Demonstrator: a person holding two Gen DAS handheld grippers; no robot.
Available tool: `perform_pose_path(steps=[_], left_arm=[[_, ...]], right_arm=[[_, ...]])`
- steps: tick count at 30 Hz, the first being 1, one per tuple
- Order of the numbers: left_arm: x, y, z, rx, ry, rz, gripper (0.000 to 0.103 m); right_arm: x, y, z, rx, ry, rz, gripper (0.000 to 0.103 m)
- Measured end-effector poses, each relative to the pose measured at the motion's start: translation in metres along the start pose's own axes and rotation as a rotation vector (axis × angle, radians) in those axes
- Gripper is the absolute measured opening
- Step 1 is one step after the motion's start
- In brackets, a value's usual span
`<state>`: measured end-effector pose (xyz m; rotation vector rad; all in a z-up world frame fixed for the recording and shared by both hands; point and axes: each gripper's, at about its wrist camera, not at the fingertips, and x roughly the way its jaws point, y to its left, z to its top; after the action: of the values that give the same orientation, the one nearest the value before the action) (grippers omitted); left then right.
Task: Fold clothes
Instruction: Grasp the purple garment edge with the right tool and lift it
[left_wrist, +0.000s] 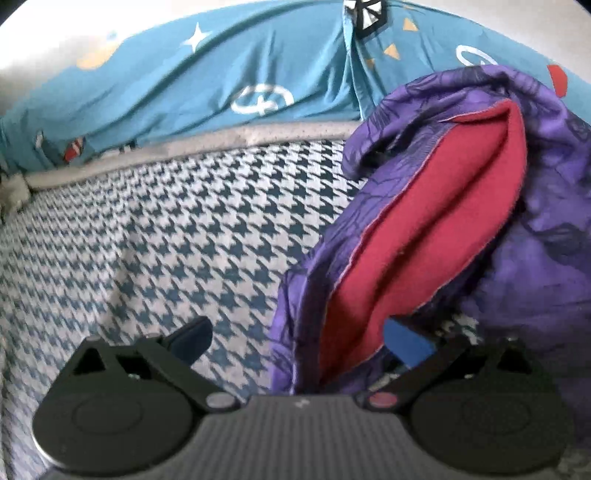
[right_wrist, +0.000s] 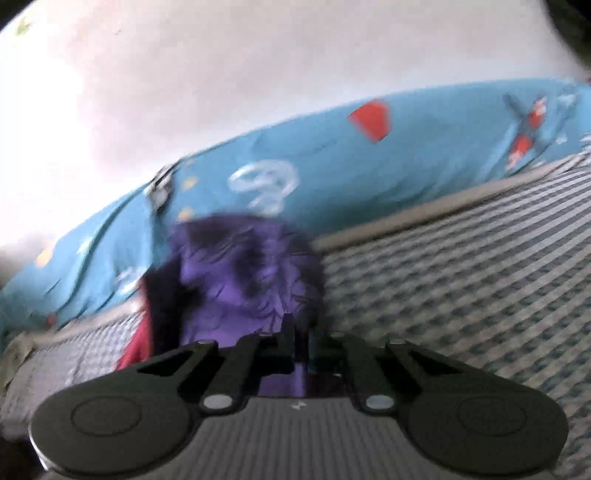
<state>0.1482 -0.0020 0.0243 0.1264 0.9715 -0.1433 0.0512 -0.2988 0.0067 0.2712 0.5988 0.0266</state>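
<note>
A purple patterned garment with a red fleece lining hangs bunched at the right of the left wrist view, lifted off the bed. My left gripper stands wide open; the garment's lower edge drops between its fingers, close to the right blue pad, and the pads do not press on it. In the blurred right wrist view the same purple garment bulges just ahead of my right gripper. Its jaws are together with purple cloth pinched between them.
The bed is covered by a blue-and-white houndstooth sheet. Along its far side lies a teal quilt with white and orange prints, seen again in the right wrist view as the teal quilt. A pale wall rises behind it.
</note>
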Motion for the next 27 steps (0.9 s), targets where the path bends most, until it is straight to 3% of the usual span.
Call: perform_pose_path(steps=[4,7,9,14,24,27], left_arm=[[-0.003,0.005,-0.003,-0.017,0.003,-0.020,0.103],[-0.007,0.010,-0.005,-0.034,-0.009,-0.029,0.103],[-0.011,0.013,-0.005,-0.053,-0.020,-0.038,0.103],[-0.012,0.017,-0.005,-0.064,-0.032,-0.027,0.103],[-0.005,0.020,-0.010,-0.055,-0.015,-0.012,0.103],[-0.002,0.023,-0.011,-0.055,-0.011,-0.008,0.103]], right_arm=[[0.001,-0.012,0.009,-0.003,-0.062,-0.187,0.008],[-0.001,-0.018,0.012,0.011,-0.092,-0.269,0.008],[-0.011,-0.022,0.014,0.016,-0.140,-0.275,0.011],[-0.021,-0.015,0.014,0.005,-0.134,-0.123,0.016],[-0.019,0.038,-0.002,-0.122,-0.074,0.176,0.019],[-0.014,0.052,-0.009,-0.157,-0.052,0.226,0.025]])
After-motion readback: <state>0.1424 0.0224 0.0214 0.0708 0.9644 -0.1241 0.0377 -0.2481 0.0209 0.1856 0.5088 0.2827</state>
